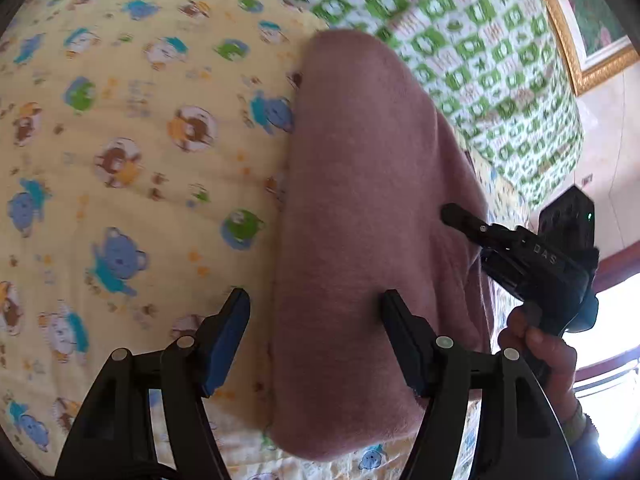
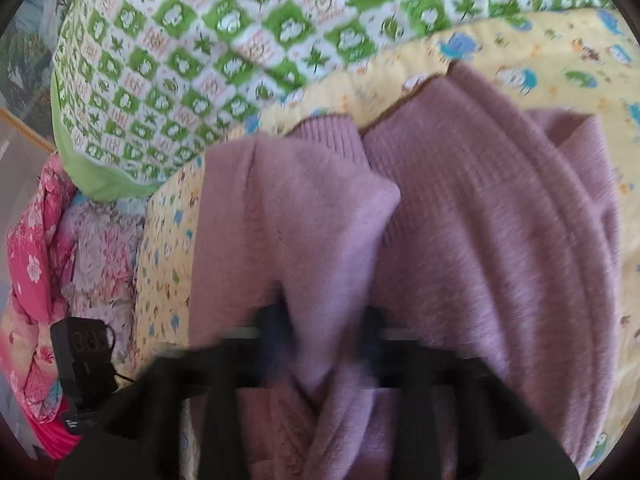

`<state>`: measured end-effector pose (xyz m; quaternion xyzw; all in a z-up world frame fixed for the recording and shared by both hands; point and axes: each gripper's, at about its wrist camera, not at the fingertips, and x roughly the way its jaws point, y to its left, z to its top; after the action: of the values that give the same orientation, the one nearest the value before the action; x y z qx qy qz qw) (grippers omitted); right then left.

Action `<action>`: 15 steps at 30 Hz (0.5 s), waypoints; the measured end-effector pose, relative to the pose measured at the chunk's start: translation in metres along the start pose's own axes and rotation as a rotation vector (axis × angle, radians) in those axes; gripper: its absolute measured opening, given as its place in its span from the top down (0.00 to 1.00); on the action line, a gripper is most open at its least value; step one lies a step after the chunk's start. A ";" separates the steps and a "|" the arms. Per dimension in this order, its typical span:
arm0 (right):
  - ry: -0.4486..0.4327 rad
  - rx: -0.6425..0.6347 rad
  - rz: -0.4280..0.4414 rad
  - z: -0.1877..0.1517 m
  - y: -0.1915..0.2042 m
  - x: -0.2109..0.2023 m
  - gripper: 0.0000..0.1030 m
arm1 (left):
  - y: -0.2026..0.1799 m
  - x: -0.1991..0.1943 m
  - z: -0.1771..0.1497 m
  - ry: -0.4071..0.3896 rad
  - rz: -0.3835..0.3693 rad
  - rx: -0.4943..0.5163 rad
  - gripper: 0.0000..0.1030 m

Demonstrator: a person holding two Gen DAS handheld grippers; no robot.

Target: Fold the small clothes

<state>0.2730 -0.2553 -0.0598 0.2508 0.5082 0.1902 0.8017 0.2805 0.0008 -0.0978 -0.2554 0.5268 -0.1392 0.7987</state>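
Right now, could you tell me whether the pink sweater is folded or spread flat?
Partly folded: the pink sweater lies in doubled layers on the yellow sheet, one bunched fold pinched in the right gripper.

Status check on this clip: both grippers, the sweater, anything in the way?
Left gripper open, straddling the sweater's edge. Right gripper pinching a sweater fold. Sweater partly folded on the yellow blanket. Nothing in the way.

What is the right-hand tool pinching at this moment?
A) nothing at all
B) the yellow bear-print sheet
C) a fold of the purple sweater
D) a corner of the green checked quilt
C: in the right wrist view, the right tool has a bunched fold of the purple sweater squeezed between its fingers, while the green quilt and yellow sheet lie untouched beyond it.
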 end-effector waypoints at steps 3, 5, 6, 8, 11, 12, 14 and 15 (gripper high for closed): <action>-0.047 0.004 0.038 0.006 0.003 -0.022 0.86 | -0.015 0.005 0.000 0.011 -0.016 0.027 0.34; -0.094 -0.005 0.070 0.014 0.007 -0.048 0.86 | -0.027 0.004 0.002 0.002 -0.028 0.053 0.30; -0.116 -0.022 0.072 0.018 0.008 -0.060 0.86 | -0.033 0.002 0.001 0.003 -0.040 0.062 0.28; -0.151 -0.057 0.036 0.024 0.006 -0.082 0.86 | -0.042 0.006 0.001 0.010 -0.051 0.077 0.25; -0.165 -0.054 -0.058 0.028 -0.020 -0.094 0.86 | -0.053 0.017 -0.002 0.034 -0.048 0.105 0.26; -0.156 -0.035 -0.076 0.028 -0.032 -0.093 0.86 | -0.055 0.020 -0.005 0.044 -0.041 0.112 0.26; -0.126 0.006 -0.090 0.026 -0.055 -0.084 0.86 | -0.059 0.029 -0.010 0.067 -0.036 0.120 0.26; -0.117 0.022 -0.093 0.024 -0.064 -0.080 0.86 | -0.060 0.032 -0.013 0.074 -0.035 0.121 0.26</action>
<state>0.2649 -0.3560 -0.0316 0.2462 0.4735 0.1321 0.8353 0.2848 -0.0684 -0.0935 -0.2102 0.5421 -0.1940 0.7901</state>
